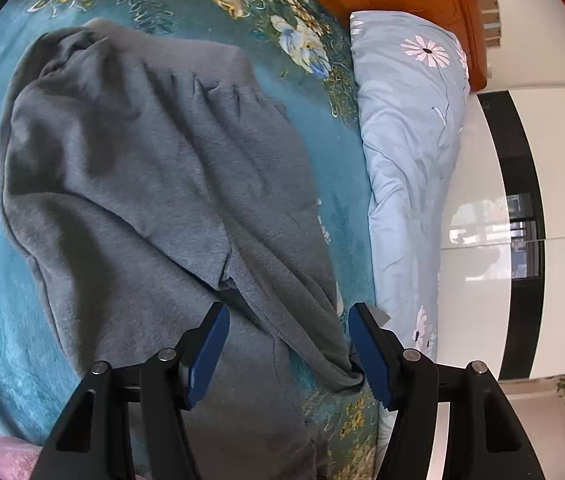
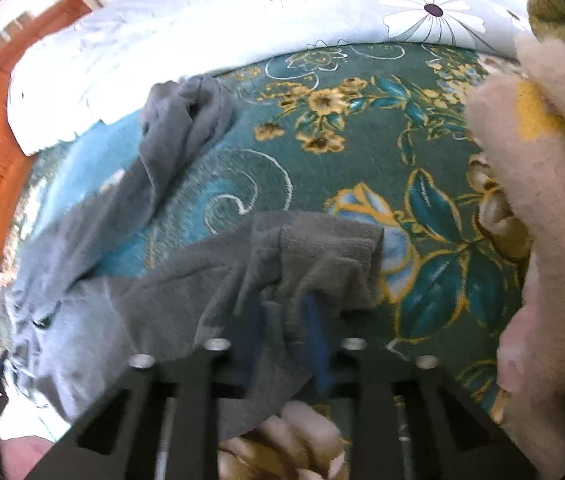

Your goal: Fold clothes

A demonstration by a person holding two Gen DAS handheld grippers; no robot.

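My right claw (image 2: pixel 288 320) is clamping down on a bunched-up fold of the grey sweatshirt (image 2: pixel 186 280), jaws pretty much closed with the fabric draping over the blue pads, so I'm gripping cloth and not air. My left claw (image 1: pixel 286 344) is hanging open over the same sweatshirt (image 1: pixel 154 184), nothing pinched, pads apart with a sleeve running up between them.

What I'm worrying about: the right grip looks like it's catching a wad and not one clean edge, so if I pull from here I'm probably dragging several layers and the fold is coming out lumpy. Also the flowery teal blanket (image 1: pixel 322 168) underneath is fuzzy, so the sweatshirt could snag and skew instead of sliding. And the left side isn't anchored, so the whole thing might just follow the right hand.

Where it's lying: spread out on the blanket, body stretching away from my left claw, sleeve cuff touching near the right-hand pad. The pale blue daisy duvet (image 1: pixel 406 152) is sitting just beside it.
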